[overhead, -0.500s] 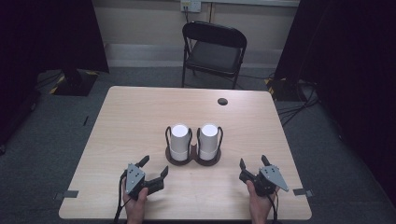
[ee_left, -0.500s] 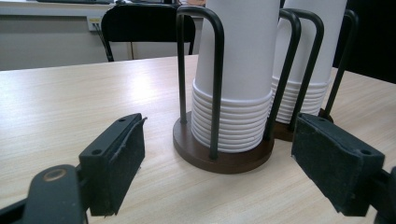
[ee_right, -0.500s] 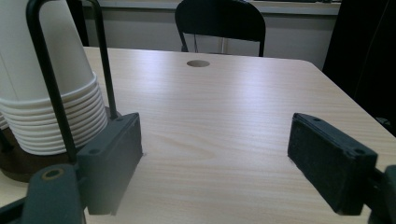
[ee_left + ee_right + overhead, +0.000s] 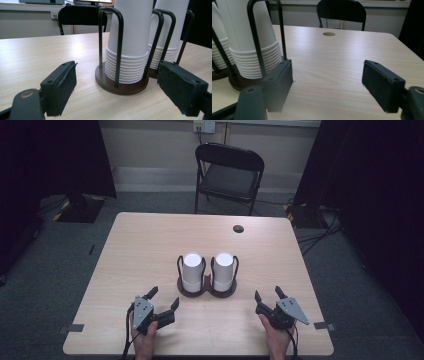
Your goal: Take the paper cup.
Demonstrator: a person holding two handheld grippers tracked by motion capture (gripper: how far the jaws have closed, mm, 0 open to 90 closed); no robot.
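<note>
Two stacks of upside-down white paper cups stand side by side at the table's middle, each in a black wire holder on a round brown base: the left stack (image 4: 192, 269) and the right stack (image 4: 224, 268). My left gripper (image 4: 165, 296) rests near the front edge, left of the holders, with its jaws open and empty. In the left gripper view the left stack (image 4: 130, 42) rises close ahead between the pads (image 4: 63, 86), with the right stack (image 4: 170, 32) behind it. My right gripper (image 4: 267, 294) lies front right, also open and empty. In its view the nearest stack (image 4: 249, 42) stands to the left of the gripper (image 4: 328, 82).
The light wooden table (image 4: 145, 245) has a round cable hole (image 4: 238, 228) near its far edge. A black folding chair (image 4: 227, 172) stands beyond the table. Dark curtains hang on both sides. Bare tabletop surrounds the two holders.
</note>
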